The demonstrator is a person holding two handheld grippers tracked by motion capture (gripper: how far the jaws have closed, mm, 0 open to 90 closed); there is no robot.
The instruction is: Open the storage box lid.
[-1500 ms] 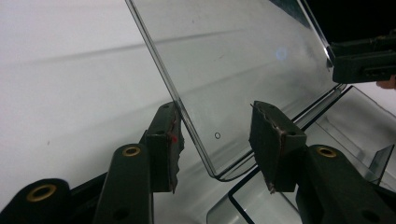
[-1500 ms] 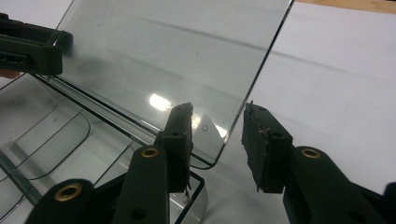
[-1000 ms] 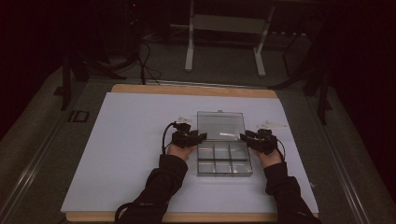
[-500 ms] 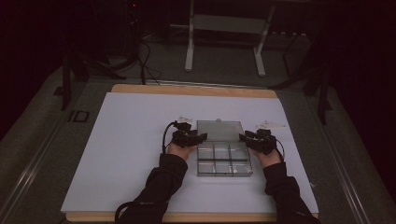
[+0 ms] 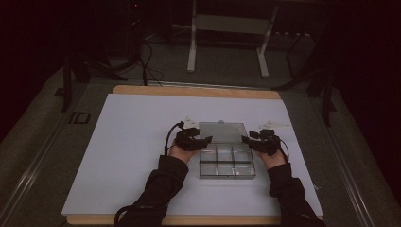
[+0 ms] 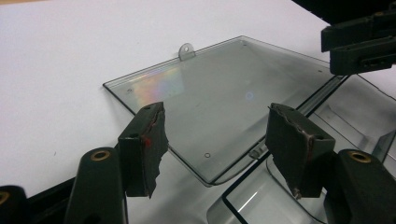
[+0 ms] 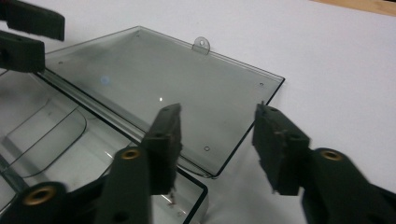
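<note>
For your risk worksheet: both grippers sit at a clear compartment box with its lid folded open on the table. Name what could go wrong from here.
1. The lid lies flat and thin on the white table; jaws may slip off its edge.
2. The left gripper and right gripper are open at opposite sides of the light box; an uneven push might slide it.
3. The clear plastic makes edges hard to judge.

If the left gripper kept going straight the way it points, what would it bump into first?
Most likely the clear plastic lid of the compartment box, lying open and flat on the white table sheet. The left gripper has its jaws open, aimed across that lid's near corner. Depth is unclear, so it might skim above.
</note>
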